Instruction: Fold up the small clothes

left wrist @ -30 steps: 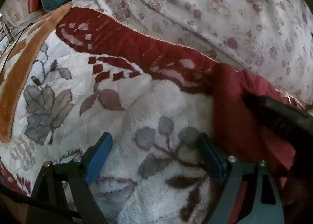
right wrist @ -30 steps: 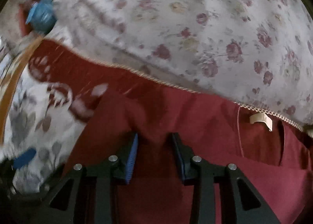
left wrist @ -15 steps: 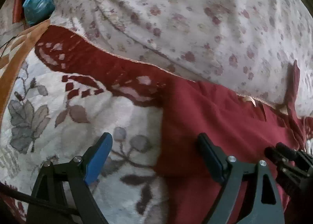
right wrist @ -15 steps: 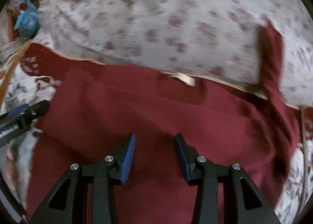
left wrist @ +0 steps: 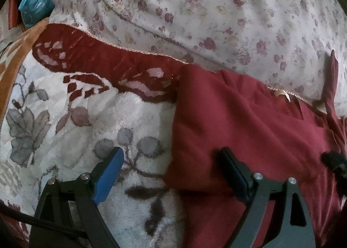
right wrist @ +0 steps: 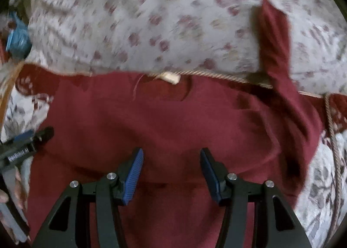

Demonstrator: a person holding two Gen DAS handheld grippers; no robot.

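A dark red garment [left wrist: 249, 128] lies spread on the bed, its neck label [right wrist: 172, 77] at the far edge. One sleeve [right wrist: 275, 37] sticks up onto the floral sheet at the right. My left gripper [left wrist: 173, 172] stands wide open over the garment's left edge, one pad above the blanket and one above the cloth. My right gripper [right wrist: 171, 167] hovers over the garment's middle. Its jaws are opening, and the cloth lies below them, not pinched. One finger of the left gripper [right wrist: 41, 135] shows at the left of the right wrist view.
The garment rests on a fluffy white blanket with grey leaves and a red border [left wrist: 76, 107]. A floral sheet [left wrist: 216, 9] rises behind it. A blue packet [left wrist: 34, 7] sits at the far left. A rope trim [right wrist: 331, 135] runs down the right side.
The right gripper has swept right across the garment and its jaws have widened. The garment now lies spread out, with its left edge under the left gripper's gap.
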